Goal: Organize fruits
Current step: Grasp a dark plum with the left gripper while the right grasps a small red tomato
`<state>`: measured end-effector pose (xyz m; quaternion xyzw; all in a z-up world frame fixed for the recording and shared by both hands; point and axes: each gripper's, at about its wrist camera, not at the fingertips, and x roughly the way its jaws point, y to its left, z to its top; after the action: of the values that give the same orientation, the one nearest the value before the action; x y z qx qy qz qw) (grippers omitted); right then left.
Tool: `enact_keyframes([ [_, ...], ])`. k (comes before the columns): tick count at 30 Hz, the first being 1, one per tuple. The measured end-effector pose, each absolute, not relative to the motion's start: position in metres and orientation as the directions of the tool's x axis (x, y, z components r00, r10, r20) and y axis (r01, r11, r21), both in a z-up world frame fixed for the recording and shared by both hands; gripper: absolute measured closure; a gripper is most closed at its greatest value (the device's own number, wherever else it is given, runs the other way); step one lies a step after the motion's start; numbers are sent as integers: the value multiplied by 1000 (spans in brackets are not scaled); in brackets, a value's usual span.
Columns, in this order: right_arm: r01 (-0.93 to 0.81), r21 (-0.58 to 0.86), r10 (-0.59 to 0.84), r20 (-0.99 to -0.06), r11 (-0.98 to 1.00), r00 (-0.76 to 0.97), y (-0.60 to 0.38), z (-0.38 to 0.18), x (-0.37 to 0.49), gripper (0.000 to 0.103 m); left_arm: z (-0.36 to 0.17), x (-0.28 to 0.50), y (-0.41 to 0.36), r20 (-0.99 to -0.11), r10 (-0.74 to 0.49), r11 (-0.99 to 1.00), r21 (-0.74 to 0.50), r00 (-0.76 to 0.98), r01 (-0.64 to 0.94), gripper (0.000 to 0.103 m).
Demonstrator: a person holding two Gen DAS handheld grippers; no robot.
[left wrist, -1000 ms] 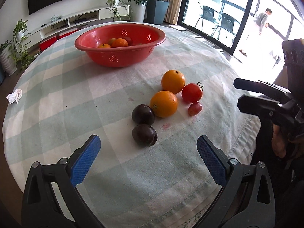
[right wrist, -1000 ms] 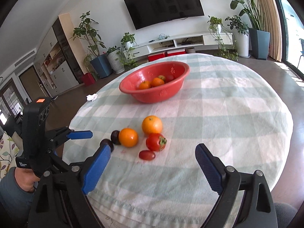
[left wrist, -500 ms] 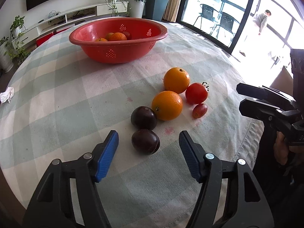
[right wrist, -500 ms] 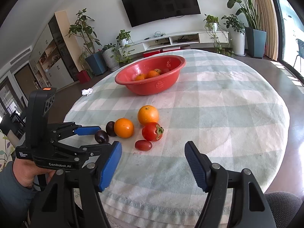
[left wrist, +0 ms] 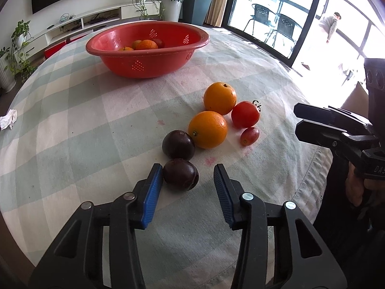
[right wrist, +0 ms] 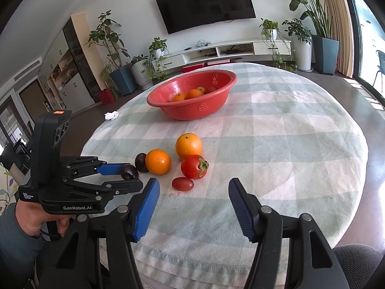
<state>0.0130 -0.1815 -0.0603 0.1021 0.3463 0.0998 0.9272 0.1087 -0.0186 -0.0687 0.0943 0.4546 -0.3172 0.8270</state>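
Already some fruit sat inside the red bowl (left wrist: 146,48), up at 12 o'clock on the surface (left wrist: 72,120). I could see two oranges and a darker red fruit in it, so part of the job looked done.

Six fruits were left out on the checked cloth. Going from the left, the left tongs (left wrist: 185,185) were partly open around the near plum (left wrist: 181,174). The left blue pad looked like it touched the plum, and the right pad was apart from it. The plum sat on the cloth, not lifted. Just past it, at 12 o'clock, lay the second plum (left wrist: 178,145). To the right of that, at 1 o'clock, were the near orange (left wrist: 207,129) and the far orange (left wrist: 220,98). Then came the tomato (left wrist: 245,114) and the small red fruit (left wrist: 249,136), close together.

Farthest right, the right tongs (right wrist: 193,207) were wide open and held nothing. They hung low over the cloth near the small red fruit.

I think the next step was to squeeze the near plum and carry it to the bowl. Then five more fruits would still need moving.
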Motion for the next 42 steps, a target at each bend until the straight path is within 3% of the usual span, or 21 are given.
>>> enact_keyframes([
  [1,-116,257,256,-623,959,739,-181,-61,13,42,-69,109,-17,-810,-438,786,-134,390,604,70],
  [9,-116,257,256,-627,960,736,-180,-61,13,44,-69,108,-14,-808,-440,794,-146,393,590,76],
  [42,-120,154,194,-732,981,653,-141,-83,46,57,-57,71,10,-753,-508,796,-225,418,562,77],
])
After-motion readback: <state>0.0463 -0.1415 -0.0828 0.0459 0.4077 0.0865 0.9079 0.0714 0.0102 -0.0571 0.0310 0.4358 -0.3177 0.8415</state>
